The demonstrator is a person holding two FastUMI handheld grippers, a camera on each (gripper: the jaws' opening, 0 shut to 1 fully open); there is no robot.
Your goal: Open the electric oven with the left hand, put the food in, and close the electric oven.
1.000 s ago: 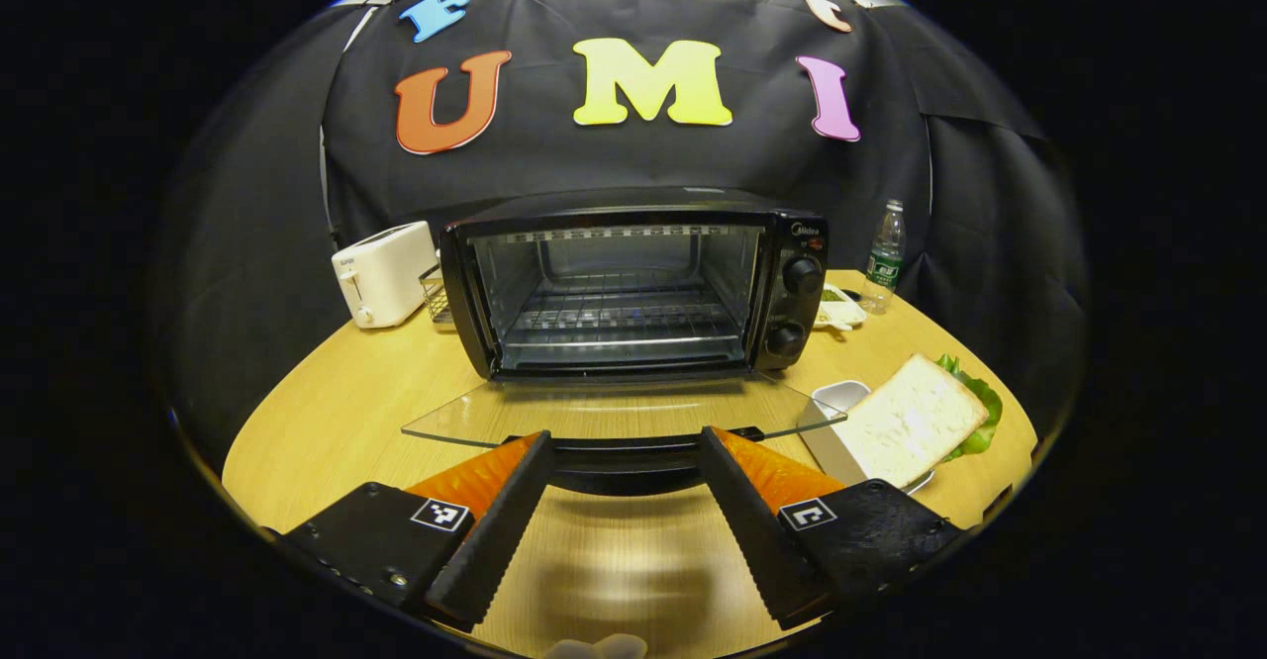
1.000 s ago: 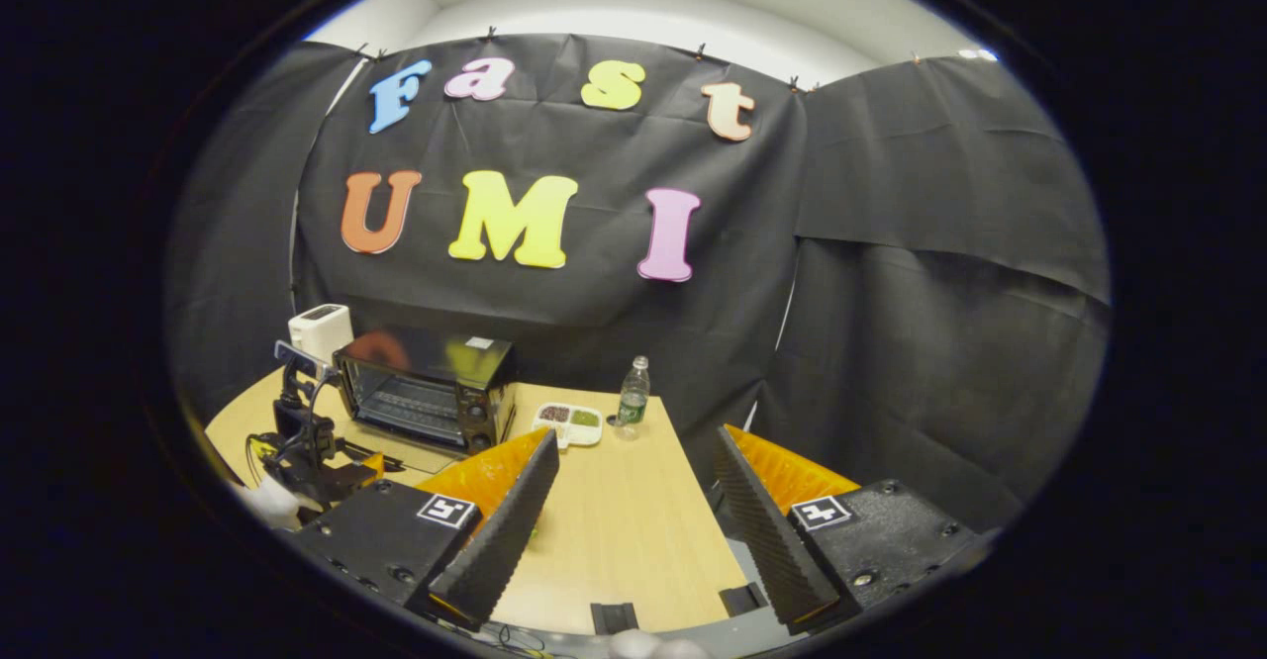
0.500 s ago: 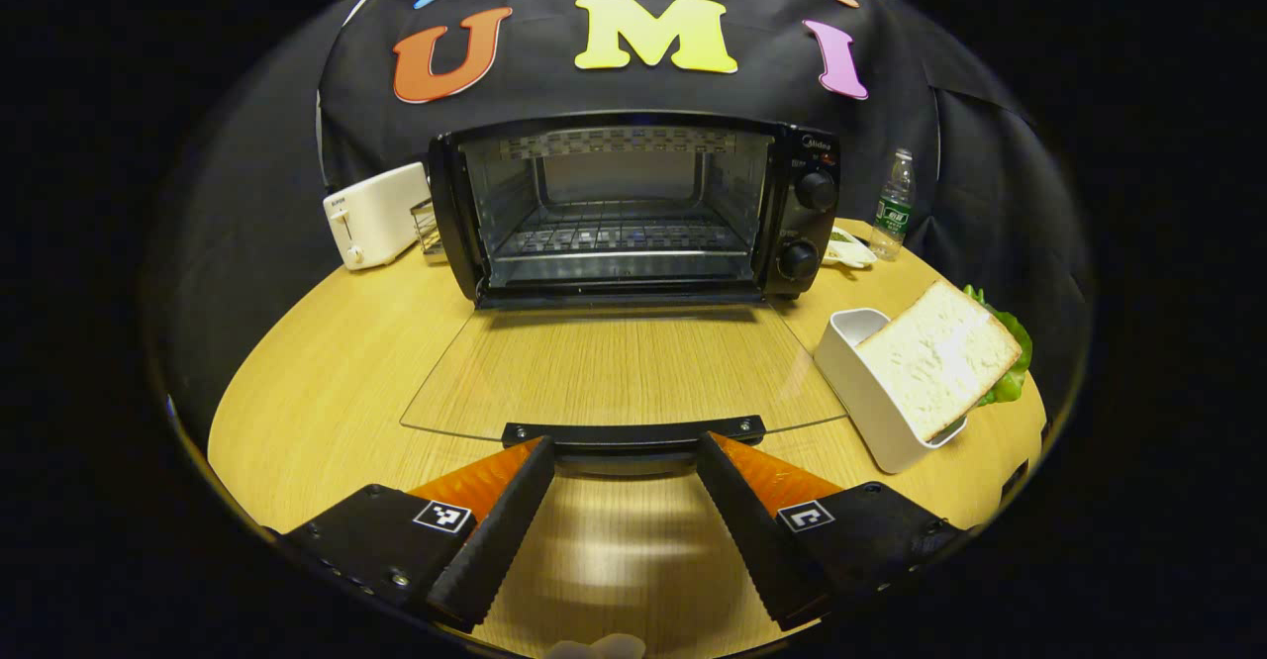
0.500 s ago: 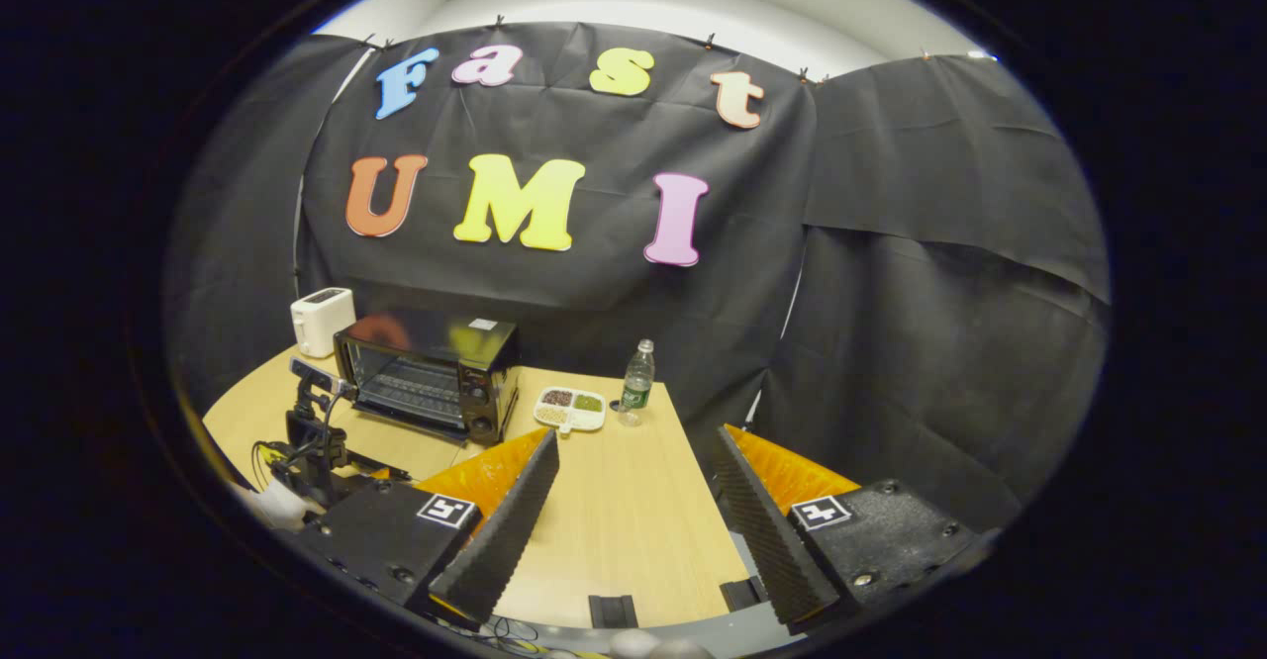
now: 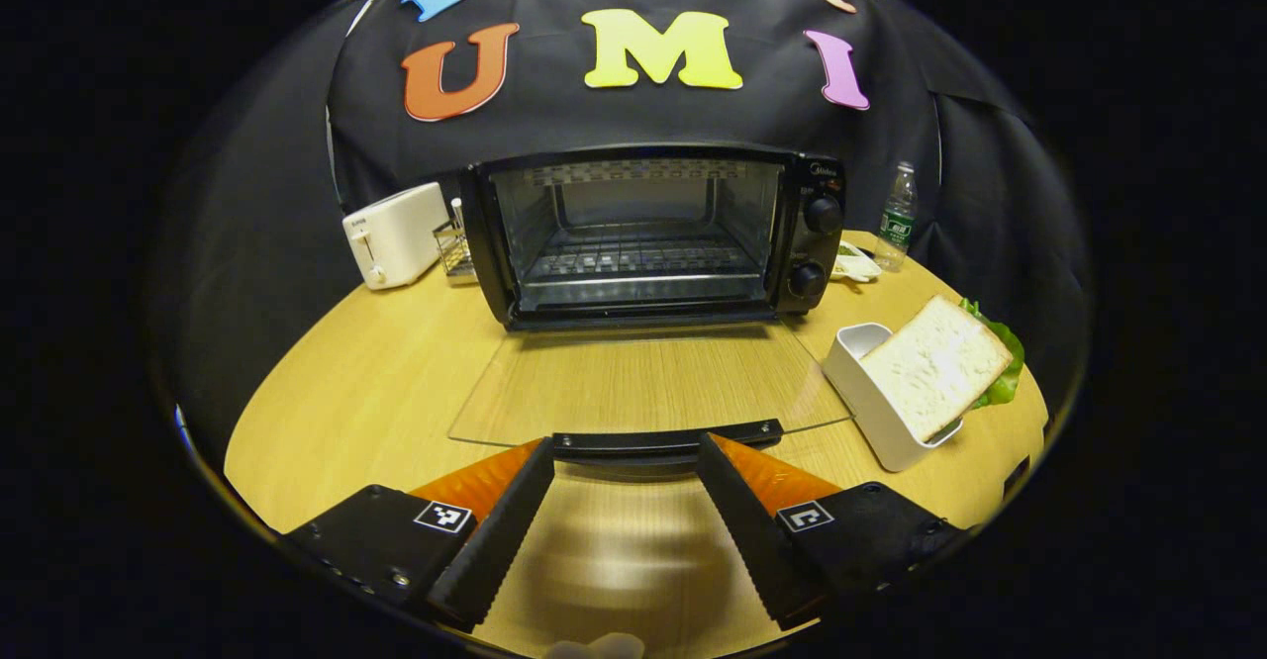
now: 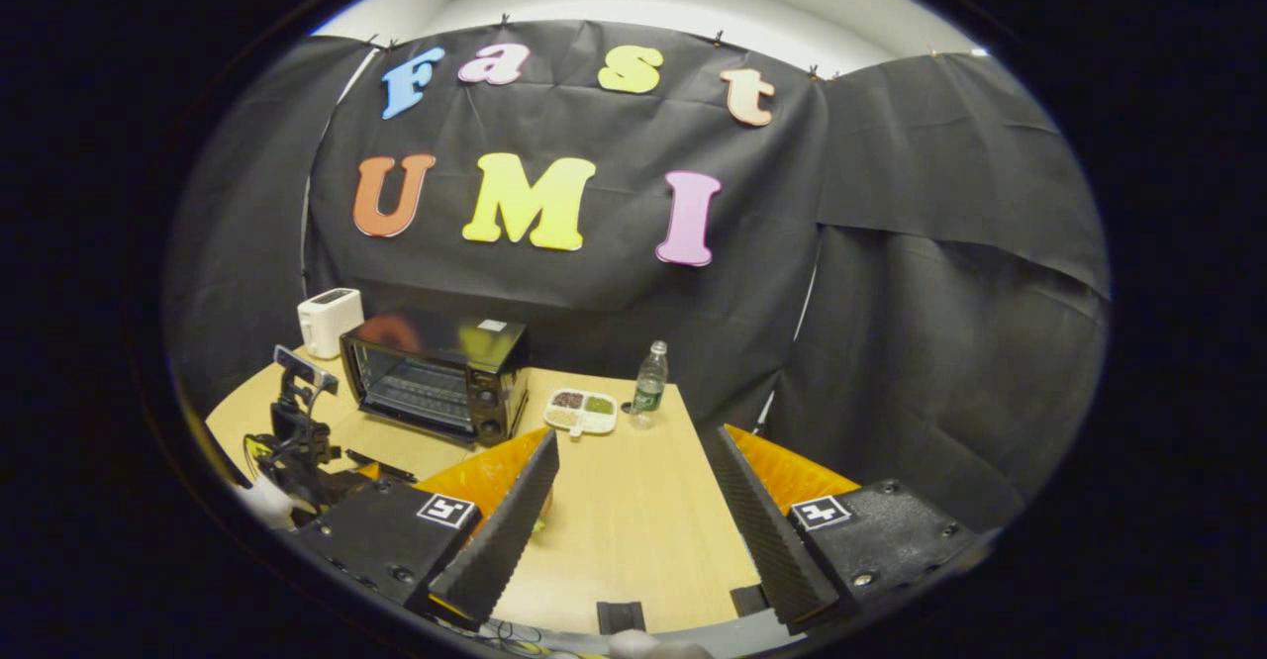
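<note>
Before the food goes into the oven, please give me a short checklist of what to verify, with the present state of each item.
1. Oven door fully down, glass flat over the table: ok.
2. Left gripper open, fingers either side of the door handle: ok.
3. Oven rack free of items: ok.
4. Sandwich within sight, leaning in the white container: ok.
5. Right gripper open and holding nothing: ok.
6. Oven switched off: cannot tell.

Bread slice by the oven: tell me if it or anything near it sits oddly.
The bread slice leans tilted across the rim of the white container, overhanging it with lettuce behind. The oven door lies flat open, as expected.
</note>
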